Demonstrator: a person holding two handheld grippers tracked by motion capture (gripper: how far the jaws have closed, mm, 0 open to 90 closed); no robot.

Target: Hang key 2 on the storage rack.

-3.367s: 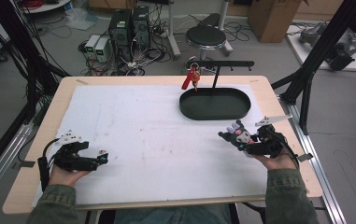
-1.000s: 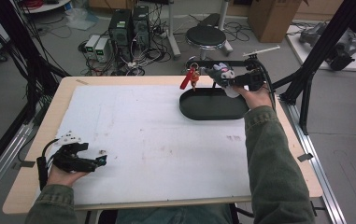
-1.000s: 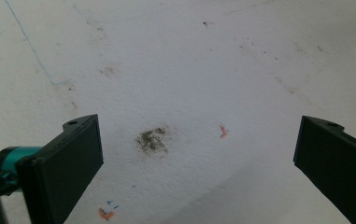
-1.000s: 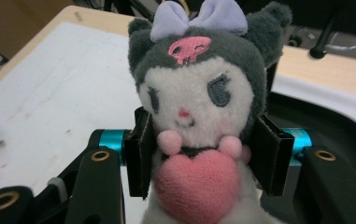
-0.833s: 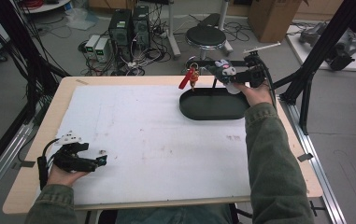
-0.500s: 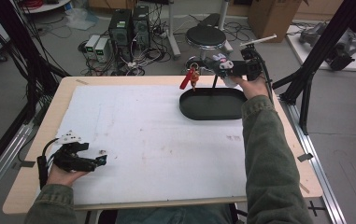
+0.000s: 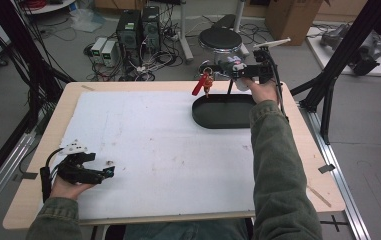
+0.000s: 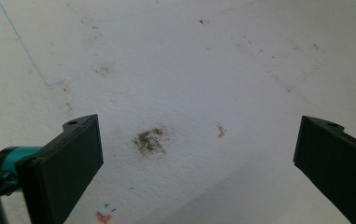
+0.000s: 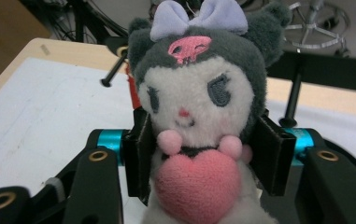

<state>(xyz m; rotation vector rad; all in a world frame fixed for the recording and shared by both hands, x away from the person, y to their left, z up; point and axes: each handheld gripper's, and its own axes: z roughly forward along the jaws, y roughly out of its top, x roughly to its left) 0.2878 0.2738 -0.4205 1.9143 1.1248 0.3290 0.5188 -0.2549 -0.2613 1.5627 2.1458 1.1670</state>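
**Plush toy clamped above the black tray**

A wooden table (image 7: 298, 165) covered by a stained white sheet (image 7: 168, 145) stands in a workshop, with computer cases (image 7: 138, 27) and a round stool (image 7: 220, 40) on the floor behind it. At the far right of the sheet lies a black oval tray (image 7: 218, 112) with a thin black stand (image 7: 229, 87) rising from it; a red tag (image 7: 199, 86) hangs from the stand's crossbar.

The right gripper (image 7: 228, 67) is held out over the far edge of the table, above the tray and near the hanging tag. Its jaws are pressed against both sides of a plush toy (image 9: 196, 126), a dark-eared doll with a lilac bow, white face and a pink heart on its front; the grip has just eased a touch, the toy between the pads.

The left gripper (image 7: 109, 172) rests low at the near left corner of the sheet, jaws spread wide with nothing but a grey smudge (image 8: 148, 141) on the sheet between them.
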